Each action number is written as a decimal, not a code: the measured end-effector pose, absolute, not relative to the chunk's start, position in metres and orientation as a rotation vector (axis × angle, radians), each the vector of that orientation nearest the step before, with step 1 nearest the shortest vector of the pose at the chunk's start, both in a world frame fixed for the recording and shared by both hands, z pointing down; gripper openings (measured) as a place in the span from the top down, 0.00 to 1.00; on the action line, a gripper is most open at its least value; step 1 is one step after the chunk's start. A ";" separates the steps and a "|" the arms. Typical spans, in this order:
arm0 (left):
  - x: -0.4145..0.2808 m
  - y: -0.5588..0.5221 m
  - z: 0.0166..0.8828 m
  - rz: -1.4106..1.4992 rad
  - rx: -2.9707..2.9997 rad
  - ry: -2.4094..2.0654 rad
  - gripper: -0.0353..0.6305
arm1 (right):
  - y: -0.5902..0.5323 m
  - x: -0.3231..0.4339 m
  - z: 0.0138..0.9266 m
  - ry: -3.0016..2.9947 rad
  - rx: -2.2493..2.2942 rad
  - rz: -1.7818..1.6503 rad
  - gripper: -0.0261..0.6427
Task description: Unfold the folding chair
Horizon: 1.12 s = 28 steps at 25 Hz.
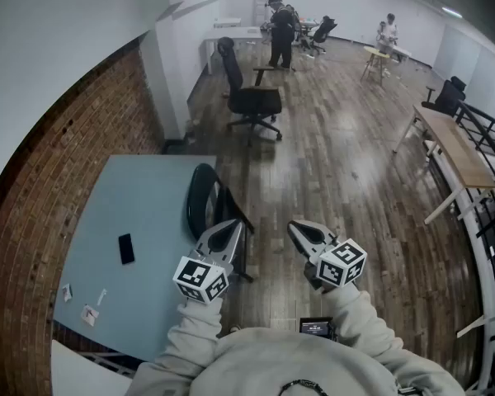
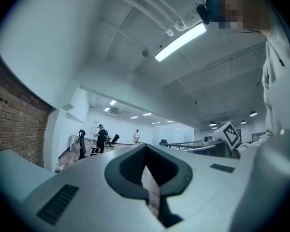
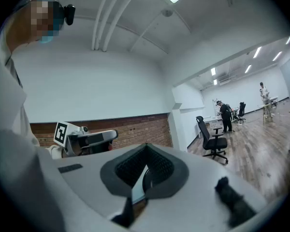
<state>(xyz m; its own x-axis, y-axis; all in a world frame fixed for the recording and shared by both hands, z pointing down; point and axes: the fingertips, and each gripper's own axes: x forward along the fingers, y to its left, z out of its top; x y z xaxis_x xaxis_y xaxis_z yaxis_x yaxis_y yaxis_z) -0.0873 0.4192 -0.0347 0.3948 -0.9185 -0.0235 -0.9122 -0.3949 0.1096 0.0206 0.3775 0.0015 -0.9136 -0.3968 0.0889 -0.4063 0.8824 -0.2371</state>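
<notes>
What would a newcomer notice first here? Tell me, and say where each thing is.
The left gripper and right gripper are held side by side at the head view's bottom centre, fingers shut and empty. Just beyond them the black folding chair stands folded at the edge of the pale table, which carries a dark phone. Farther off, a black office chair stands on the wood floor.

- No word or number could be read anywhere you looked.
- The cubes on your left gripper (image 1: 233, 225) and right gripper (image 1: 295, 226) showed only black-and-white square markers, no lettering.
- The paper slips (image 1: 87, 313) on the table (image 1: 148, 196) were too small to read.
</notes>
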 end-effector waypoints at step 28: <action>-0.267 0.173 -0.005 -0.181 2.517 -1.671 0.94 | 0.132 -0.104 0.030 -2.898 0.898 0.379 0.95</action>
